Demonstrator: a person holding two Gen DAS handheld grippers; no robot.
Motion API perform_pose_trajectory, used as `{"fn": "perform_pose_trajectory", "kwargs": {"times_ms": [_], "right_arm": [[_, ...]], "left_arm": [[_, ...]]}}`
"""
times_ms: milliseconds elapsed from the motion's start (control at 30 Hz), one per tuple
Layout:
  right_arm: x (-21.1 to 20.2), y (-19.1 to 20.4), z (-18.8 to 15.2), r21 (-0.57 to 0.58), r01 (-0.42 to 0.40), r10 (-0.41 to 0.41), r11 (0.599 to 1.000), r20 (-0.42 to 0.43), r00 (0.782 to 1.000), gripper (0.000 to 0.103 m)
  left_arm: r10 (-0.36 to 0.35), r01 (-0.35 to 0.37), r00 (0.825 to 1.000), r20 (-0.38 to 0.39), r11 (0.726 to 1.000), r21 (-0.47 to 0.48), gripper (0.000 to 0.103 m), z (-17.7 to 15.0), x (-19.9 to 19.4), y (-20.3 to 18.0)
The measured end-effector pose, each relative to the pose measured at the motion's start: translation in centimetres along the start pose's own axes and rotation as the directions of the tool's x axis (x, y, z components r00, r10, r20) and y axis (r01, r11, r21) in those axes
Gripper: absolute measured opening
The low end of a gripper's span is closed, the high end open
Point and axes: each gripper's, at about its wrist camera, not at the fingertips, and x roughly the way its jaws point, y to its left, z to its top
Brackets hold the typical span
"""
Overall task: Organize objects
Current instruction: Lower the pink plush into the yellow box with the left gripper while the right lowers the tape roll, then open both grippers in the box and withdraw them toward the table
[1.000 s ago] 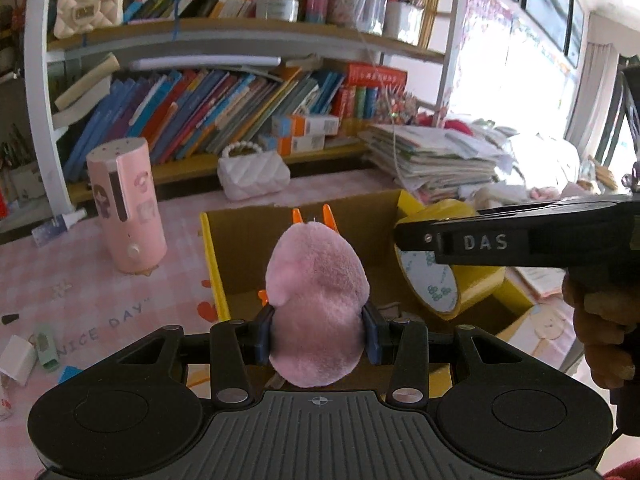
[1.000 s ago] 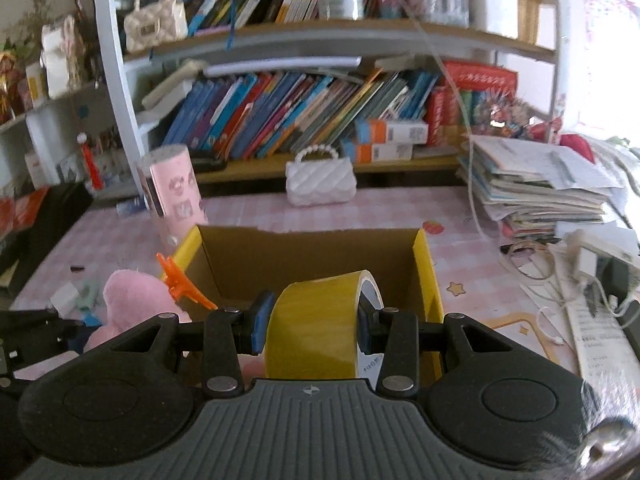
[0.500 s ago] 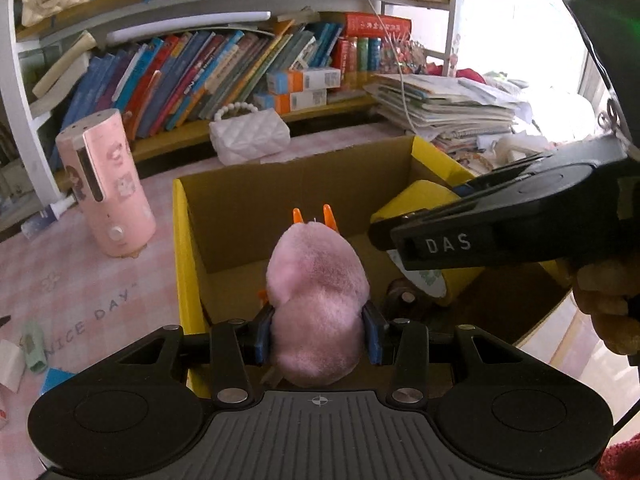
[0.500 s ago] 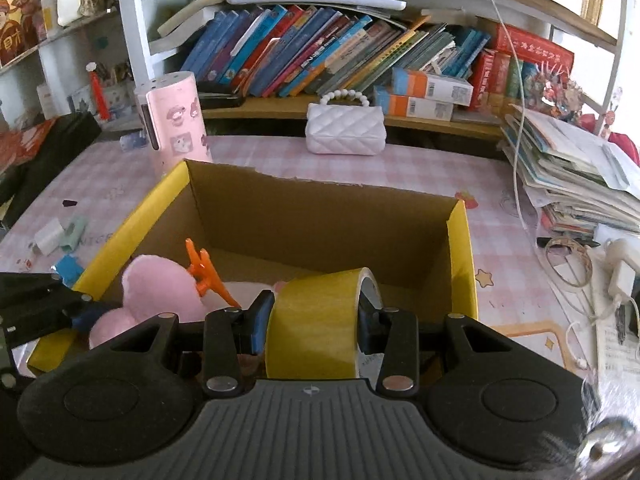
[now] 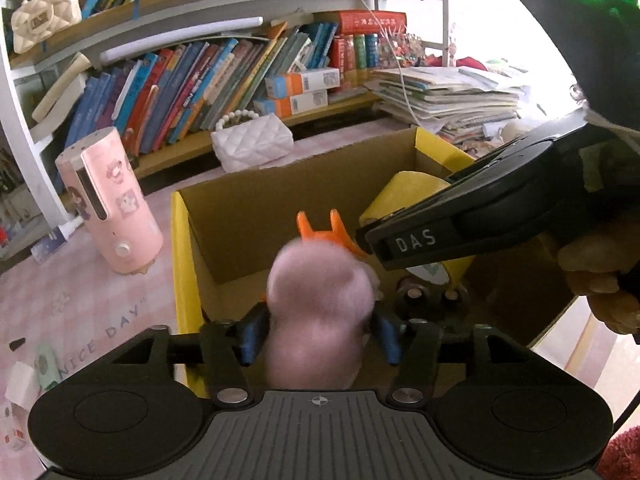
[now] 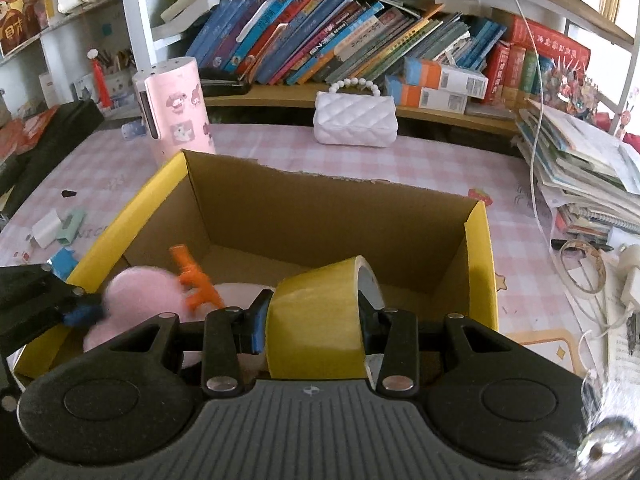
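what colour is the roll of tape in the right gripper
The roll of tape is yellow, clearest in the right wrist view.

Daylight floods in from a window on the right of the left wrist view, washing that corner out to white glare. The bookshelf and pink checked table are evenly bright; the cardboard box holds soft shadow inside. A pink plush toy is smeared by motion blur. Fisheye distortion bows the shelves at both frames' edges.
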Motion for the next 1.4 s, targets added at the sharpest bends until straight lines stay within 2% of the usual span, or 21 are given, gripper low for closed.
{"fn": "perform_pose_trajectory", "kwargs": {"times_ms": [100, 167, 233, 467, 867, 1167, 1400], "right_arm": [[0.4, 0.0, 0.0, 0.001, 0.003, -0.003, 1.0, -0.011, 1.0, 0.039], [0.4, 0.1, 0.0, 0.007, 0.008, -0.008, 1.0, -0.011, 1.0, 0.05], [0.2, 0.2, -0.1, 0.01, 0.009, -0.009, 1.0, 0.002, 1.0, 0.056], [-1.7, 0.4, -0.1, 0.039, 0.002, -0.004, 0.999, 0.054, 0.999, 0.067], [-6.5, 1.2, -2.0, 0.123, 0.051, -0.068, 0.991, 0.137, 0.988, 0.069], [-10.6, 1.8, -5.0, 0.208, 0.16, -0.199, 0.965, 0.186, 0.962, 0.069], [-13.0, 3.6, -8.1, 0.266, 0.221, -0.271, 0.938, 0.169, 0.948, 0.069]], "left_arm": [[0.002, -0.002, 1.0, 0.017, 1.0, -0.003, 0.07, -0.1, -0.3, 0.1], [0.009, -0.008, 0.999, 0.033, 1.0, -0.006, 0.075, -0.1, -0.7, 0.1], [0.015, -0.015, 0.999, 0.049, 1.0, -0.009, 0.08, -0.1, -1.2, 0.2], [0.036, -0.033, 0.994, 0.104, 0.999, -0.03, 0.091, 0.1, -3.0, 0.5], [0.056, -0.041, 0.984, 0.172, 0.995, -0.093, 0.092, -1.2, -7.1, 1.1], [0.035, -0.014, 0.981, 0.193, 0.994, -0.111, 0.092, -3.2, -9.8, 1.5], [-0.002, 0.022, 0.982, 0.187, 0.994, -0.104, 0.092, -5.5, -12.0, 1.7]]}}
